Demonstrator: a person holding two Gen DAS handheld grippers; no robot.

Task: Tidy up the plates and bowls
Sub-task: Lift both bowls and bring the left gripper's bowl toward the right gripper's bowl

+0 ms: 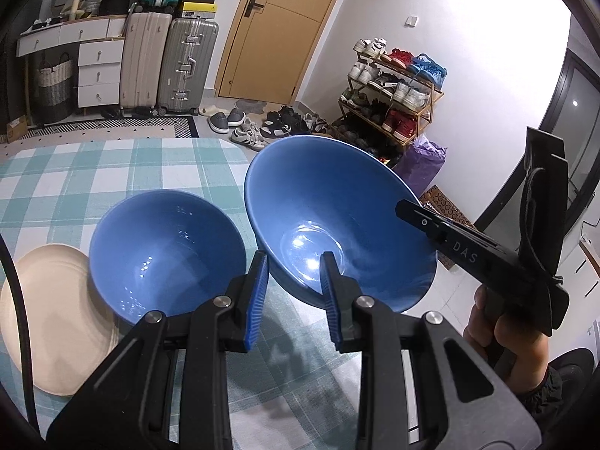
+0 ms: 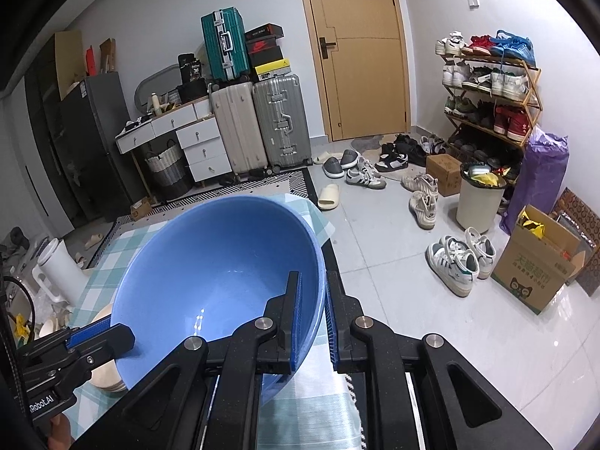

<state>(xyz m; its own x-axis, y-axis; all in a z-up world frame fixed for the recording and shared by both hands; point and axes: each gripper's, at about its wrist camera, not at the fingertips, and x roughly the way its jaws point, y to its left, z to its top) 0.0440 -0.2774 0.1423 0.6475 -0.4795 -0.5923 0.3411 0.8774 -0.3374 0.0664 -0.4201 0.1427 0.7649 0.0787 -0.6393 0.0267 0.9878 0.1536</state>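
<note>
A large blue bowl [image 1: 330, 210] is tilted above the checked tablecloth [image 1: 112, 172]. My right gripper [image 2: 313, 311] is shut on its rim, one finger inside and one outside; the bowl fills the right wrist view [image 2: 210, 273]. In the left wrist view the right gripper [image 1: 423, 221] shows at the bowl's right rim. A smaller blue bowl [image 1: 165, 251] stands upright on the table to its left. A cream plate [image 1: 48, 318] lies left of that. My left gripper [image 1: 294, 292] is open and empty, just in front of the gap between the two bowls.
The table's right edge [image 2: 330, 247] drops to a tiled floor with scattered shoes [image 2: 453, 262]. A shoe rack [image 2: 491, 86], a bin [image 2: 480, 198] and a cardboard box [image 2: 536, 266] stand on the right. Cream dishes [image 2: 107, 375] sit under the large bowl's left side.
</note>
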